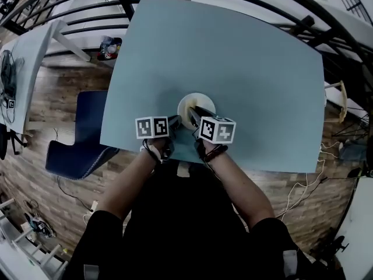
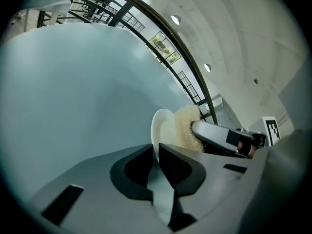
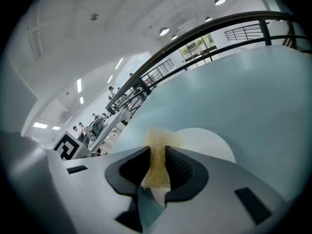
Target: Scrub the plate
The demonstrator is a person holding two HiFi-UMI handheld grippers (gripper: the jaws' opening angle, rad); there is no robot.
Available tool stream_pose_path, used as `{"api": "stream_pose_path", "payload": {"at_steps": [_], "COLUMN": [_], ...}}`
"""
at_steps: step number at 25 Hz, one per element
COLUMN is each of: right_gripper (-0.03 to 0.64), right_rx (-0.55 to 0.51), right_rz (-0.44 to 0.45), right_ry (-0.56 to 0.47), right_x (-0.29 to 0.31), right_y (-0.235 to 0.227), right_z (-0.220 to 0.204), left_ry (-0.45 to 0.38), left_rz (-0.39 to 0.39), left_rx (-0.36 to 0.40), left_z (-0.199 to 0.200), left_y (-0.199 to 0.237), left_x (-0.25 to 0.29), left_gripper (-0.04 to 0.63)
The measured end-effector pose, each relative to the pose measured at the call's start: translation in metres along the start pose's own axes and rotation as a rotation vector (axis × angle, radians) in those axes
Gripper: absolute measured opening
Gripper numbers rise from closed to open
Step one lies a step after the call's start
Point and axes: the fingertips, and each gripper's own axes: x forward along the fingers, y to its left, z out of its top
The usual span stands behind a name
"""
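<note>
Near rim of plate goes out of sight between the left gripper jaws. Lower end of sponge is buried between the right gripper jaws; plate edge nearest them is covered by the jaw body. Head view: plate's near side and sponge hidden under both grippers.

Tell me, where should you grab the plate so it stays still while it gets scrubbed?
Grab the plate by its thin rim, on the edge nearest the person, coming in from the left. The rim is slim enough to fit between the left tongs, which are pinched on it there. That leaves the plate's face free for the scrubber held in the right tongs.
</note>
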Motion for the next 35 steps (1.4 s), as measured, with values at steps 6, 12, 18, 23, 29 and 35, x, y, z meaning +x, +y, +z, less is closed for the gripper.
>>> {"api": "stream_pose_path", "payload": {"at_steps": [6,12,18,23,29,35], "right_gripper": [0.104,0.104,0.104,0.104,0.104,0.104], "right_rx": [-0.039,-0.025,0.024,0.060,0.077,0.106], "right_rz": [0.050,0.050,0.025,-0.019,-0.023,-0.034], "right_ry": [0.070,0.093,0.057,0.024,-0.021,-0.049], "right_x": [0.030,0.033,0.009,-0.015,-0.042,-0.058], "right_y": [0.028,0.025,-0.008,-0.041,-0.059,-0.072], "right_z": [-0.008,-0.018,-0.012,-0.011,-0.006,-0.001], "left_ry": [-0.002,-0.027,-0.043,-0.054,-0.058,-0.057], "left_rz": [-0.009,-0.001,0.010,0.012,0.022,0.022], "left_rx": [-0.030,-0.060,-0.076,-0.085,-0.082,-0.081], "left_z": [-0.004,-0.002,-0.001,-0.002,-0.004,-0.006], "left_y": [0.004,0.012,0.007,0.007,0.006,0.000], "left_x": [-0.004,-0.011,-0.004,-0.003,-0.003,0.001], "left_gripper": [0.048,0.048,0.048,0.048,0.048,0.048]}}
